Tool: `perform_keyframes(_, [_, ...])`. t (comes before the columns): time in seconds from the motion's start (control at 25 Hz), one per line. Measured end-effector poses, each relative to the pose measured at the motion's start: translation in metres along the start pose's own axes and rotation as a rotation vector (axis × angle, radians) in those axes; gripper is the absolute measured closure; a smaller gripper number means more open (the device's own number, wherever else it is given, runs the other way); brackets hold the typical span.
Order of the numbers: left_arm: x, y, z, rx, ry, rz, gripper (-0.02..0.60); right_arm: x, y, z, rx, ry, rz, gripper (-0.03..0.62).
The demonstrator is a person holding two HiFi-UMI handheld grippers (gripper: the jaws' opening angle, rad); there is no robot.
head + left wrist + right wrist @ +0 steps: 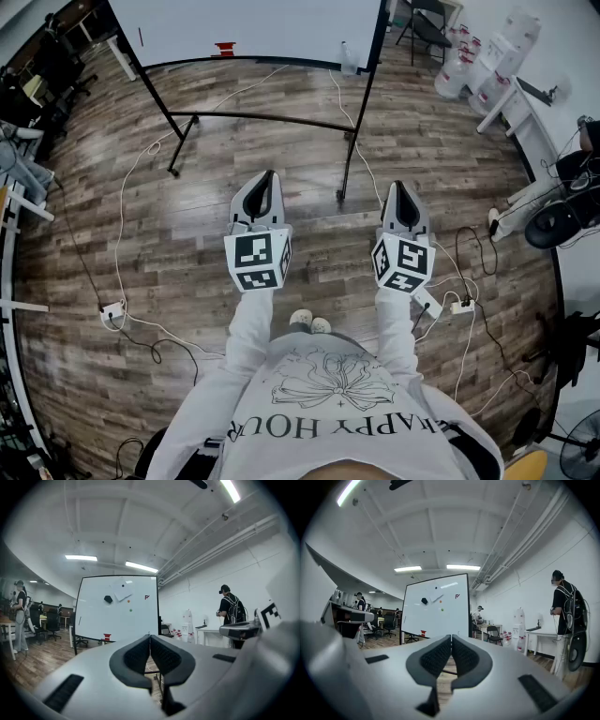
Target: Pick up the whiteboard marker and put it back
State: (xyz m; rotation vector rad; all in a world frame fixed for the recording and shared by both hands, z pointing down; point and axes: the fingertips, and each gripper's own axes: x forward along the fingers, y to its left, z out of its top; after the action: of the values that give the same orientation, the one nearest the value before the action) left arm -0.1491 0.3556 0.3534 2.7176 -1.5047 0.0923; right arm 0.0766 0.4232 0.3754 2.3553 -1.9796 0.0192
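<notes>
The person's white shirt (328, 412) fills the bottom of the head view, with both sleeves reaching up toward the middle and a pair of shoes (309, 322) between them. The left gripper (270, 175) sits just left of centre and the right gripper (398, 186) just right of it. They are side by side but apart, and each points level toward the top of the frame. In the left gripper view the left gripper's dark pads (136, 656) meet at their tips with nothing between them. The right gripper view shows the right gripper the same: closed tight and empty.

Below the grippers lies a wood floor (187, 187) crossed by thin white cables (127, 187), with a power strip (112, 310) at lower left.

Higher in the frame, a black stand (272, 119) carries the whiteboard (253, 23) along the top edge. Near the board's left edge is what looks like the whiteboard marker (142, 37) — a thin upright stick, too small to be sure of. It is well apart from both grippers. A small red thing (224, 48) sits on the board's bottom rail.

In the left gripper view the board's face holds a black piece (108, 599) and a sheet of paper (123, 591). At the right of that view, beyond the board, a person with a backpack (231, 611) stands by a white table.
</notes>
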Motion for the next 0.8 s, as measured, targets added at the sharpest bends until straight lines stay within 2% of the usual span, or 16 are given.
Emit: perform_keyframes(0.8, [0.004,0.026,-0.007,0.011,0.002,-0.013,0.575,0.013,0.025,-0.009,0.026,-0.002,-0.016,0.586])
